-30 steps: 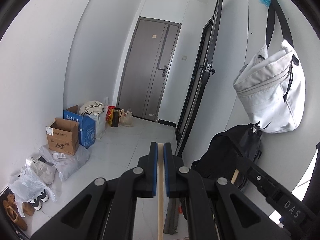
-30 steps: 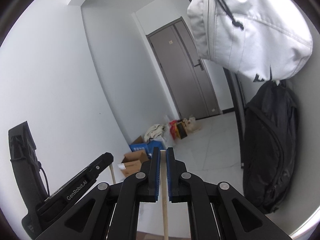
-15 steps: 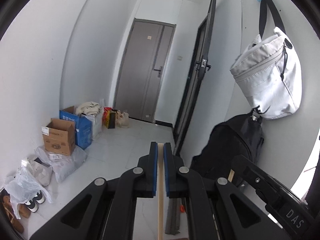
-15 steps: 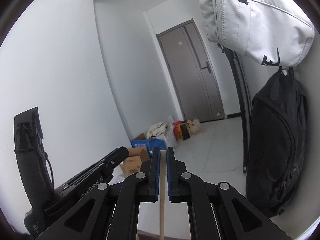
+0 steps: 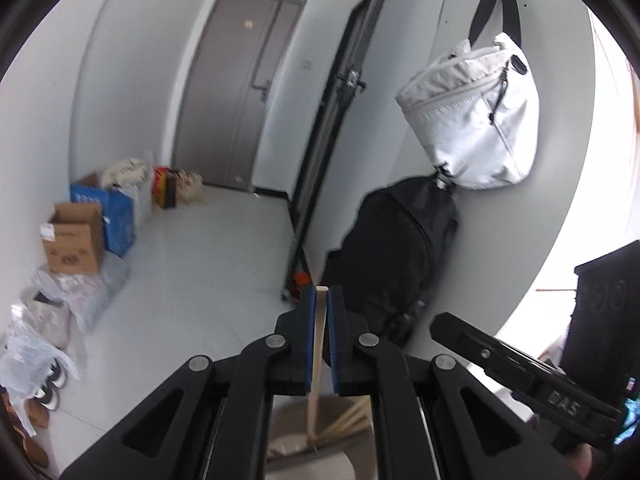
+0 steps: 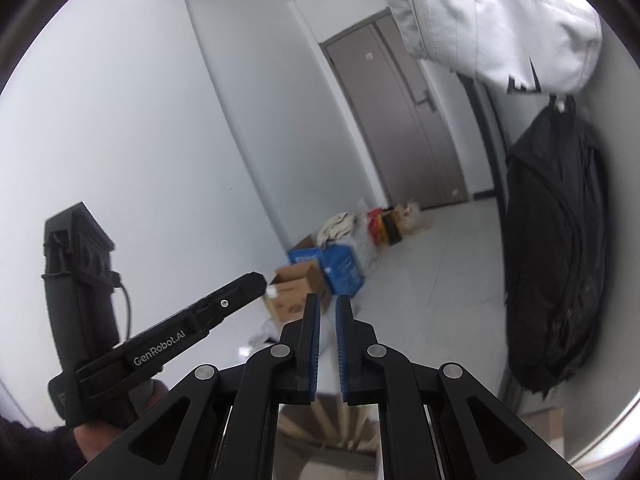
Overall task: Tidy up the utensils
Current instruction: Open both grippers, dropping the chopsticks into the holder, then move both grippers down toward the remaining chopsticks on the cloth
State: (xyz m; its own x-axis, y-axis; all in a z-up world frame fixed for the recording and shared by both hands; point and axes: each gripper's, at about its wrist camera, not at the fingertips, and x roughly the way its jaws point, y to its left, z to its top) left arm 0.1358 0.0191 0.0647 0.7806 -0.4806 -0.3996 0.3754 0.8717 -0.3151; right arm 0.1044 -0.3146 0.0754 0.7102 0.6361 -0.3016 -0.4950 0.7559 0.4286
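Chopstick [image 5: 319,344] clamped between the pads of the left hand-held gripper [image 5: 321,300], long axis along the fingers, tip level with theirs, lower end down among more sticks [image 5: 352,420] below. Right hand-held gripper [image 6: 327,312] slightly parted, empty; sticks lie blurred beneath it, equally near.

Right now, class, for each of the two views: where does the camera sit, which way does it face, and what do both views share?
Left wrist view: sits on the left gripper, facing down a hallway; its jaws are shut on a wooden stick, with the right gripper at lower right.
Right wrist view: sits on the right gripper, facing the same hallway; its jaws are parted with nothing between them, with the left gripper at lower left.
Shared: grey door, white bag, black backpack, cardboard box.
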